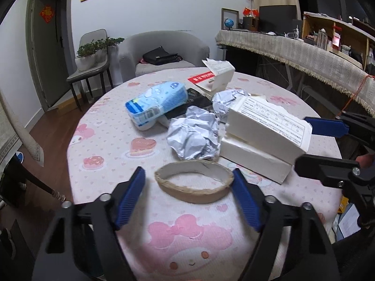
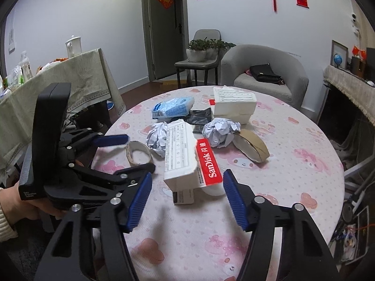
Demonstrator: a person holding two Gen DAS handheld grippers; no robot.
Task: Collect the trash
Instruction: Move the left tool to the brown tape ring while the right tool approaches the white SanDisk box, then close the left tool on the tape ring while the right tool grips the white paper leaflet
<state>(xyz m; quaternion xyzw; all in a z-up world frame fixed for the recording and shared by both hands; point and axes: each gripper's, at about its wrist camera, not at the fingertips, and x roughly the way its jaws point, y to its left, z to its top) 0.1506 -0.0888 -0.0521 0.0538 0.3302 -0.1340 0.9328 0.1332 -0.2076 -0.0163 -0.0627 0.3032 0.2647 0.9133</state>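
Observation:
A flat cardboard tape ring (image 1: pixel 194 188) lies on the round pink-patterned table (image 1: pixel 105 140) between the blue pads of my left gripper (image 1: pixel 188 171). The right pad is at the ring's end, the left pad stands clear, and the gripper is open. From the right wrist view the same ring (image 2: pixel 138 153) sits inside the left gripper (image 2: pixel 140 152). My right gripper (image 2: pixel 187 175) is open around the near end of a torn white box with a red SanDisk label (image 2: pixel 185 164), pads not touching. That box (image 1: pixel 264 135) lies beside crumpled paper (image 1: pixel 194 135).
A blue tissue pack (image 1: pixel 157 103), a second white box (image 2: pixel 234 105), another paper ball (image 2: pixel 220 130), a flattened cardboard roll (image 2: pixel 253 145) and a black wrapper (image 2: pixel 200 116) crowd the table's middle. An armchair (image 2: pixel 264 70) stands behind, cloth-covered tables (image 1: pixel 304 53) to the sides.

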